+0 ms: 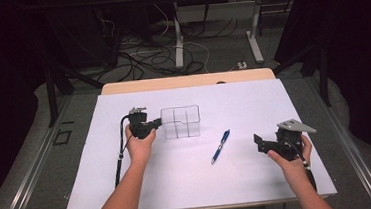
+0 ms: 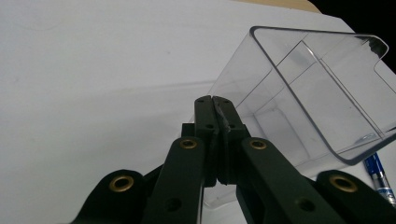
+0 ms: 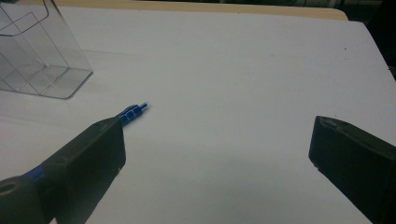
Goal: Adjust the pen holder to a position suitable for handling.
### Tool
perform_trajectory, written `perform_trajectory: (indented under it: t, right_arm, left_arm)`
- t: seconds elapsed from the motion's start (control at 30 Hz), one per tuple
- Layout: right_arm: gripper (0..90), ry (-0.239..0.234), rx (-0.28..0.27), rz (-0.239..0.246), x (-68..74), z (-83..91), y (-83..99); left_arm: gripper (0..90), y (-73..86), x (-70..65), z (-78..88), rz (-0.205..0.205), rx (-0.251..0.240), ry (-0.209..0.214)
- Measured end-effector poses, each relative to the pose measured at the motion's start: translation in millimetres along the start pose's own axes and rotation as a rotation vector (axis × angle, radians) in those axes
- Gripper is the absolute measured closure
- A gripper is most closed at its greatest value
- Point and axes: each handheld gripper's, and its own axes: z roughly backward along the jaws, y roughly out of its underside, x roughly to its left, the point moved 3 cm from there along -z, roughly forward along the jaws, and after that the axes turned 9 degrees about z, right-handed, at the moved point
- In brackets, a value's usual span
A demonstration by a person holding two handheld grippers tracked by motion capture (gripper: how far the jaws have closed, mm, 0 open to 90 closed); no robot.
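A clear plastic container (image 1: pixel 181 121) with inner dividers stands upright on the white table sheet (image 1: pixel 200 183), left of centre. My left gripper (image 1: pixel 157 121) is shut, its tips at the container's left wall. In the left gripper view the jaws (image 2: pixel 215 106) press together right against the clear container (image 2: pixel 303 93); whether they pinch the wall I cannot tell. A blue pen (image 1: pixel 220 146) lies flat between the container and my right gripper (image 1: pixel 258 143). That gripper is open, with nothing between its jaws. In the right gripper view the pen (image 3: pixel 134 112) pokes out past the left jaw, and the container (image 3: pixel 39 60) sits at the top left.
The white sheet covers a wooden table whose far edge (image 1: pixel 186 81) shows behind it. Black cables trail from both grippers toward the near edge. Beyond the table are desk legs and cables on the floor (image 1: pixel 169 55).
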Motion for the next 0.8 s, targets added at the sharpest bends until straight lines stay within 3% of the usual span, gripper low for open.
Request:
perform_trajectory:
  t: [0.37, 0.8]
  right_arm:
    - [3.7, 0.001, 0.004, -0.010, -1.2, 0.0, 0.9]
    - [3.9, -0.001, 0.013, -0.012, -0.1, -0.1, 1.0]
  left_arm:
    - [90.0, 3.7, -16.6, -12.4, 0.008, 0.005, 0.019]
    - [90.0, 2.8, -24.3, -20.1, -0.013, 0.014, 0.031]
